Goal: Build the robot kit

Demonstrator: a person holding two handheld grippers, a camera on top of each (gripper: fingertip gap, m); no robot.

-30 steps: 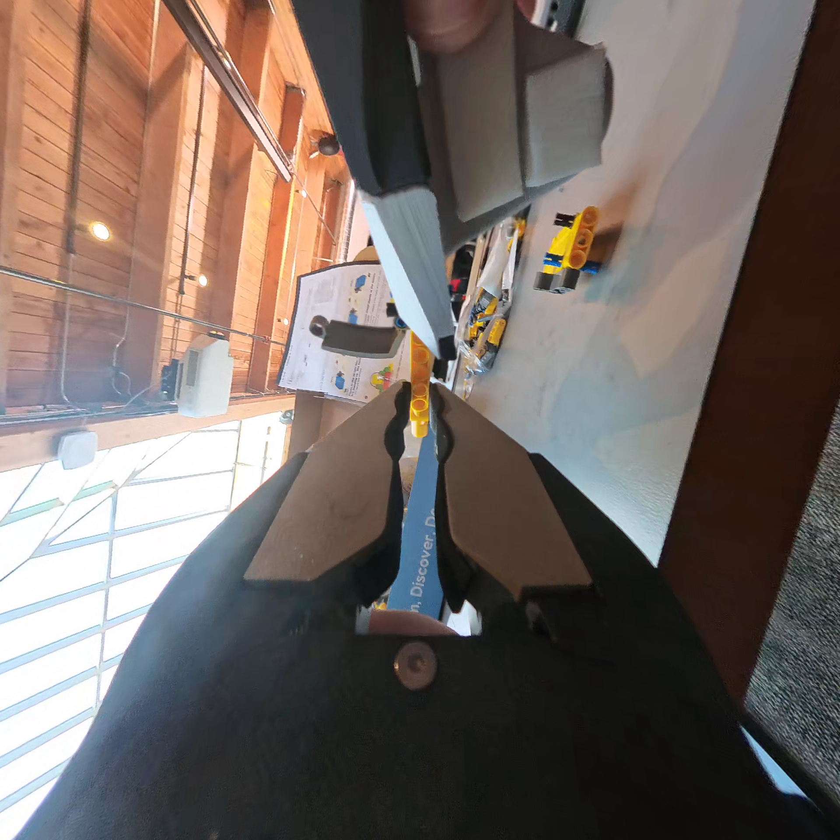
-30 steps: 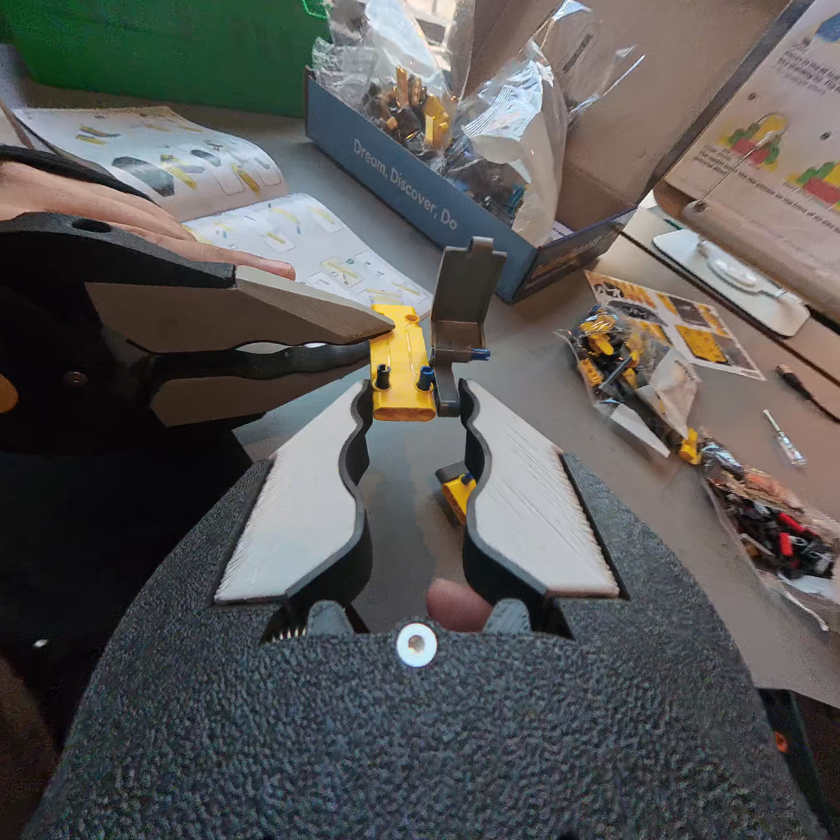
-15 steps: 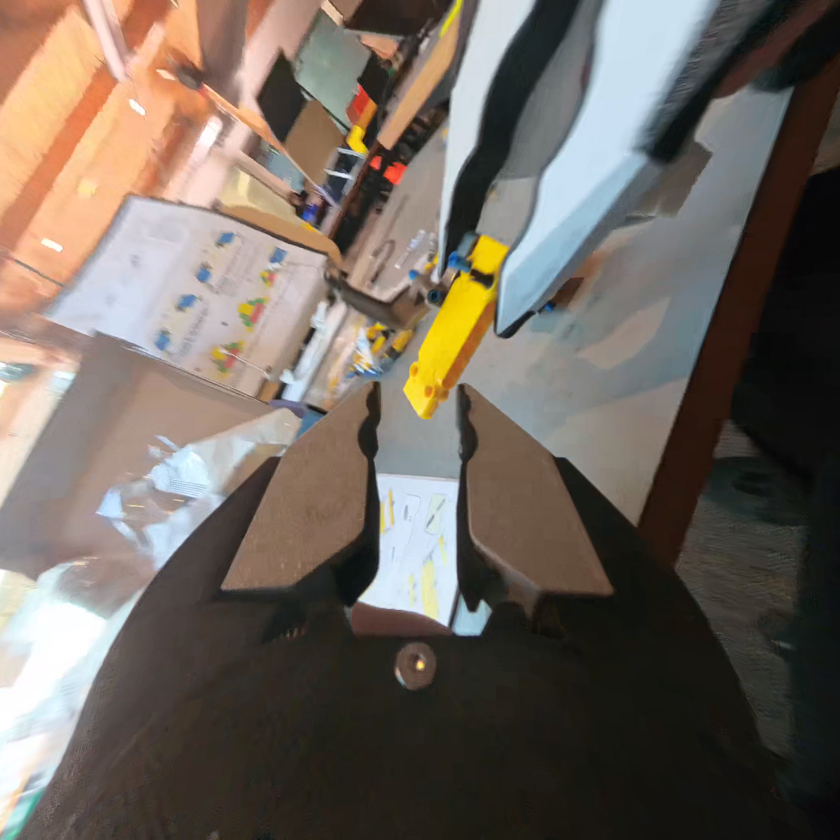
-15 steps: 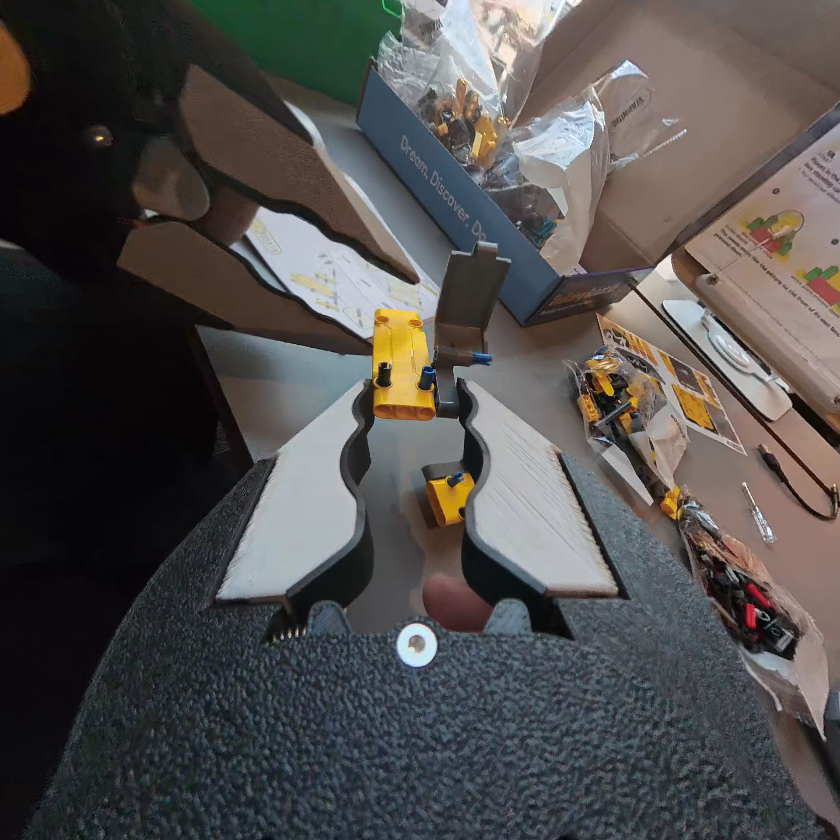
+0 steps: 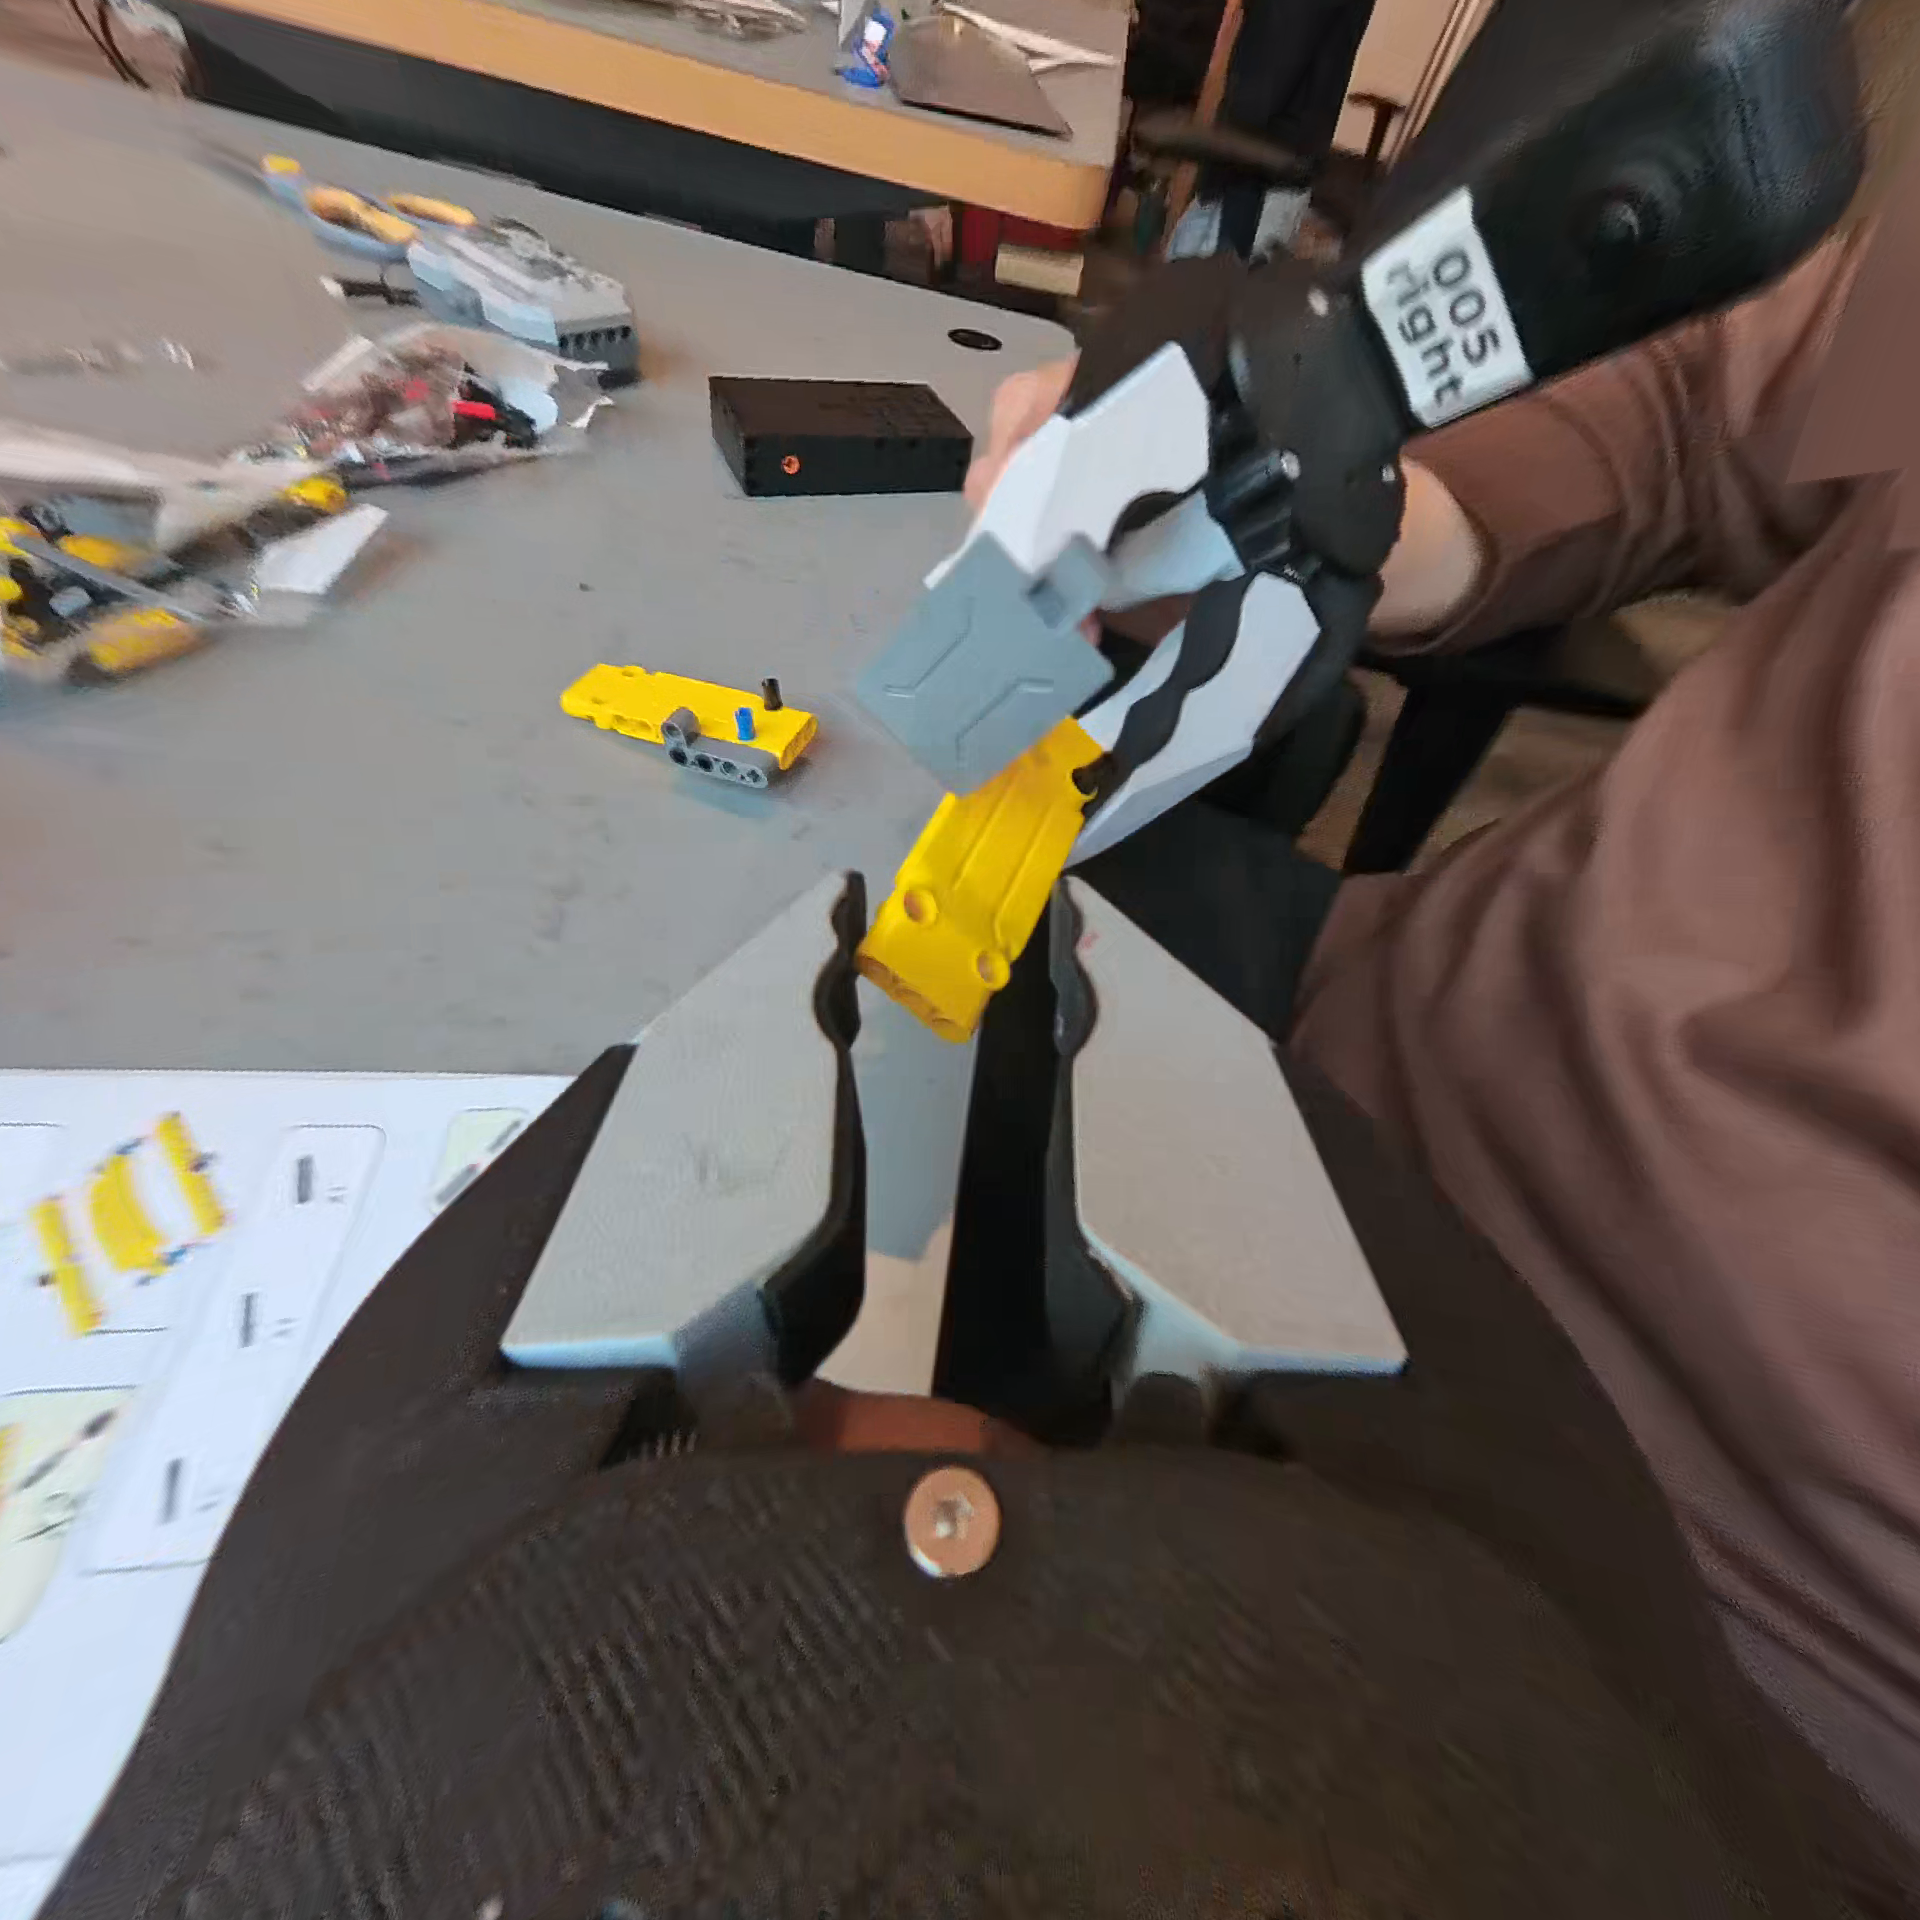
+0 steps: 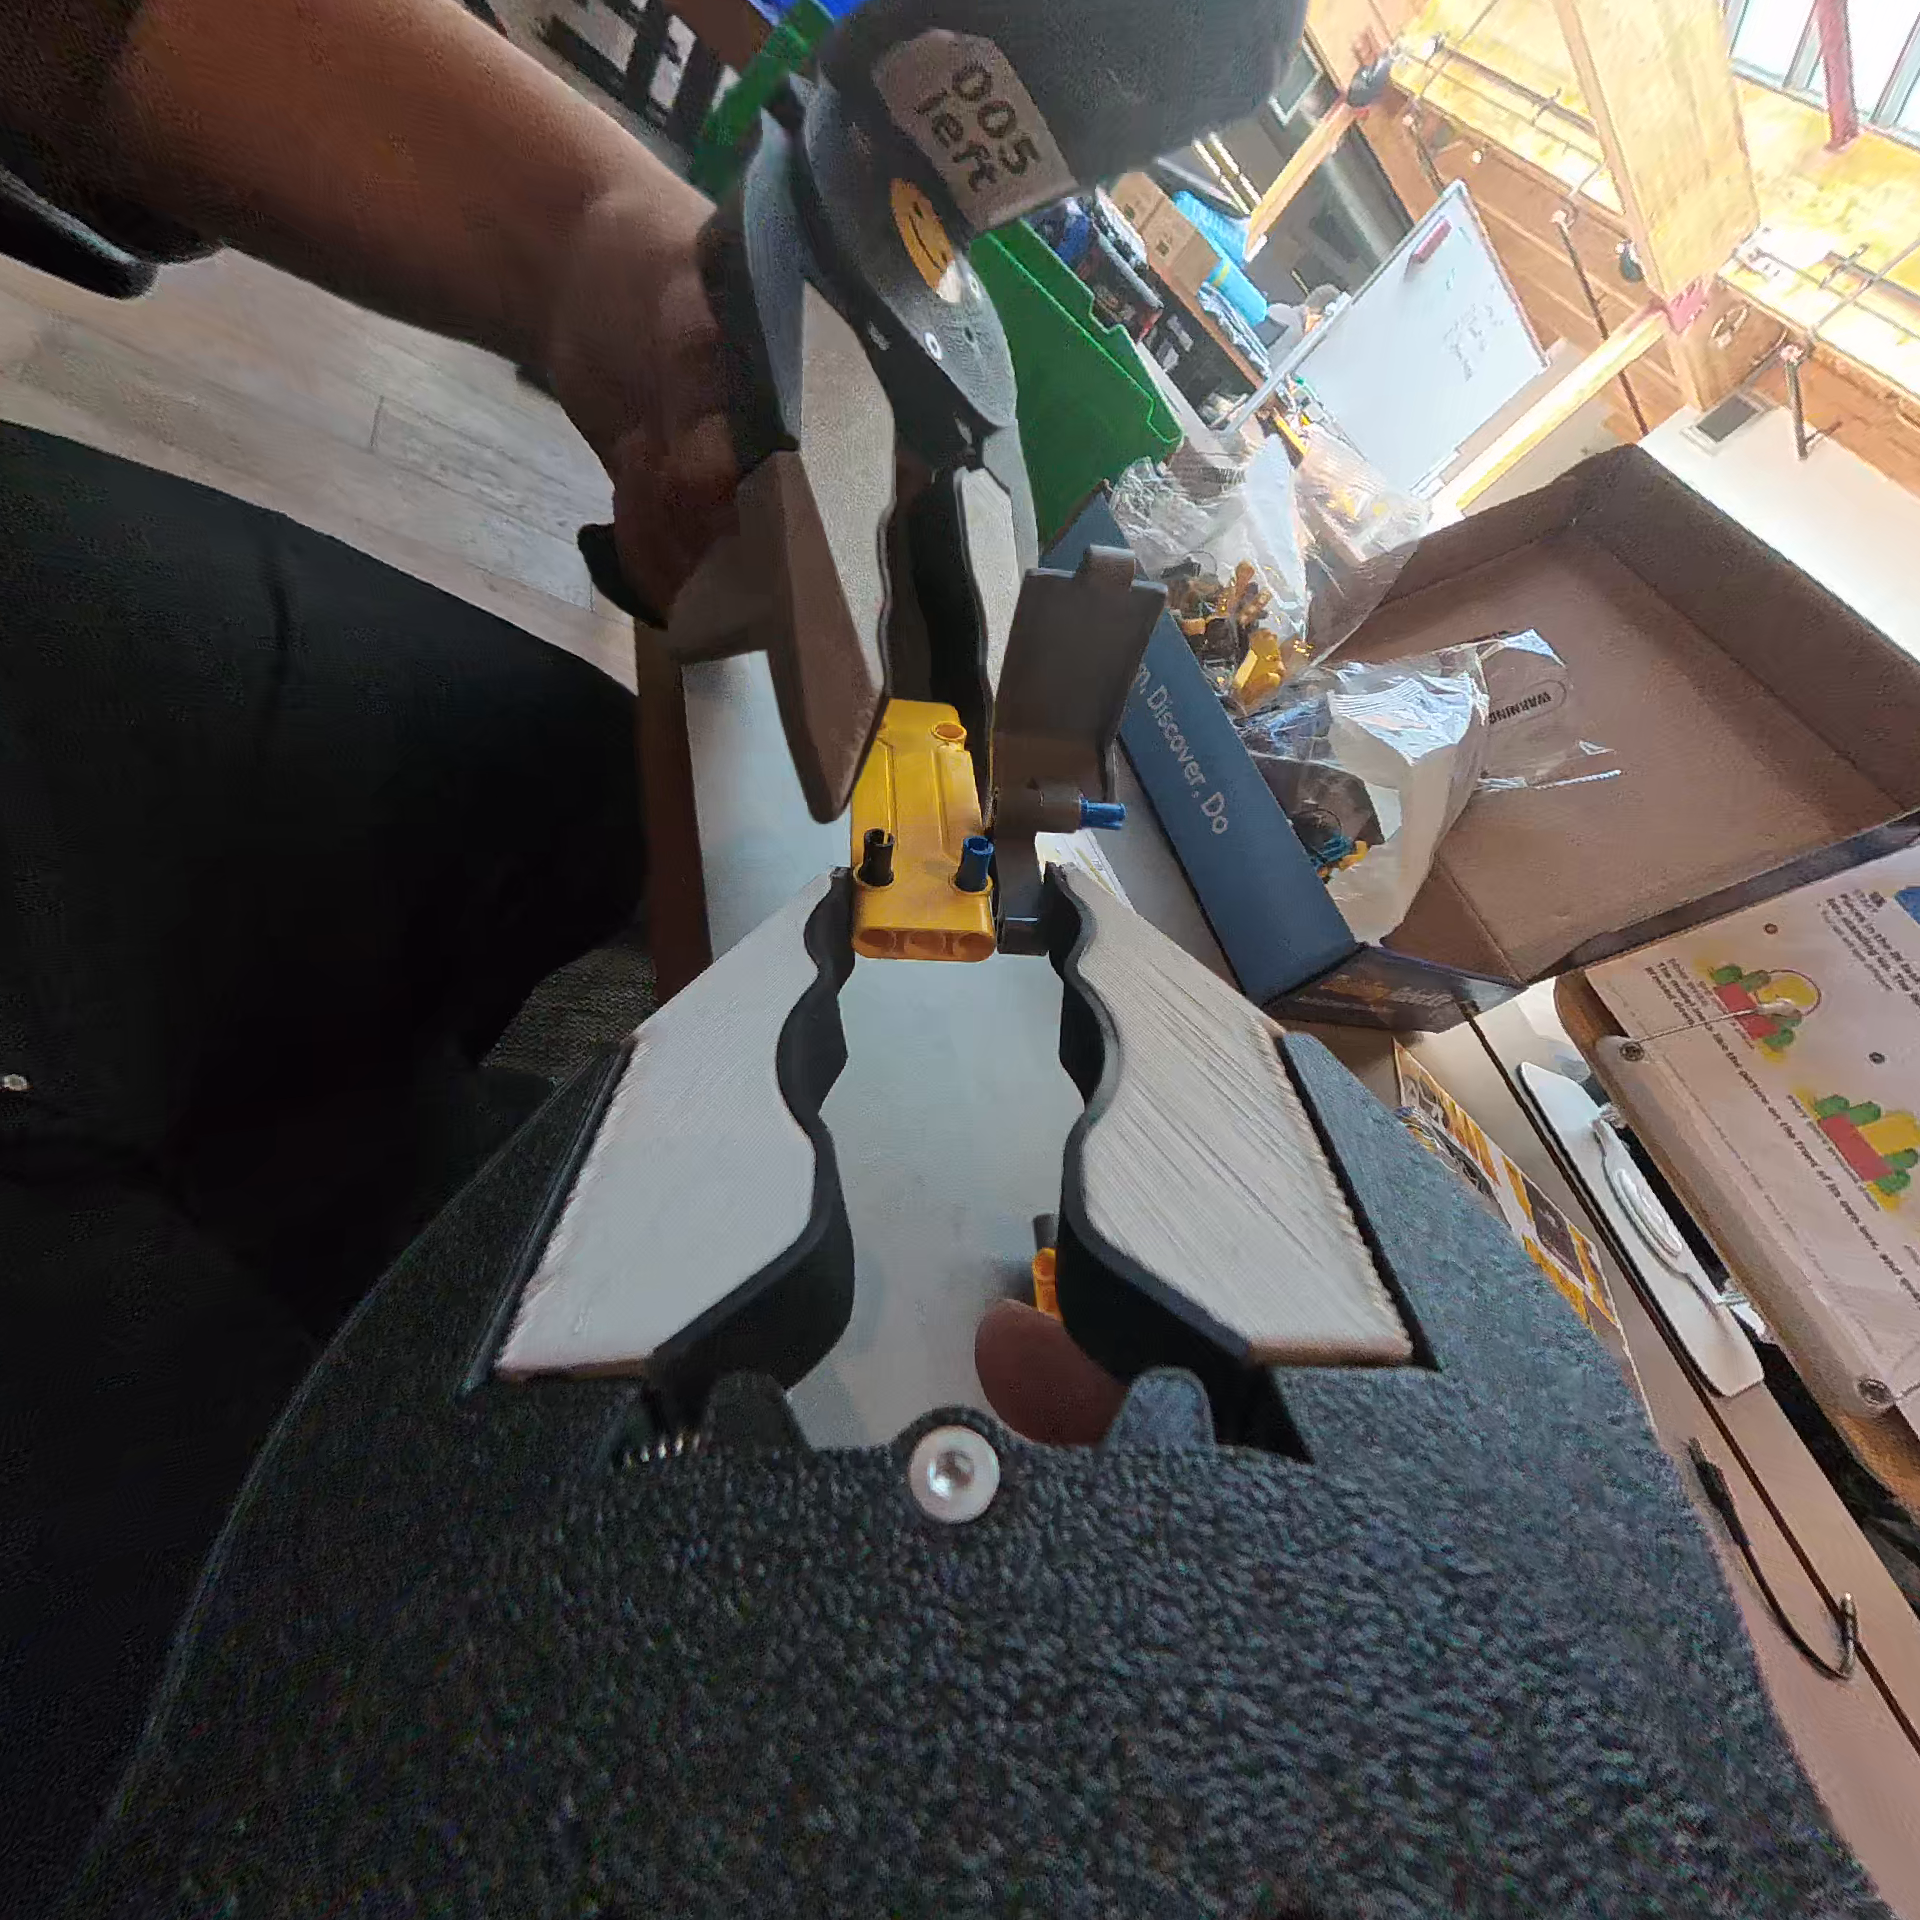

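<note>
My right gripper (image 6: 945,894) is shut on a brick assembly: a yellow panel (image 6: 914,821) with black and blue pins, joined to an upright grey panel (image 6: 1060,686). It holds the assembly in the air over the table's near edge. My left gripper (image 5: 956,904) is open, and the free end of the yellow panel (image 5: 977,894) lies between its fingertips, close to both. The grey panel (image 5: 987,665) stands above it, with the right gripper (image 5: 1049,717) behind. In the right wrist view the left gripper (image 6: 904,748) comes in from above, straddling the panel's far end.
On the grey table (image 5: 416,883) lie a second yellow panel with a grey beam and pins (image 5: 691,722), a black box (image 5: 842,447), bags of parts (image 5: 156,520) and an instruction booklet (image 5: 208,1247). A blue box (image 6: 1226,831) holding bags, a cardboard lid (image 6: 1662,665) and a green bin (image 6: 1070,384) stand behind. Less than 4 cm separates the two grippers' tips.
My left gripper let go of the yellow panel's edge, swung round and now straddles the panel's end with open fingers. My right gripper kept its hold and tilted.
</note>
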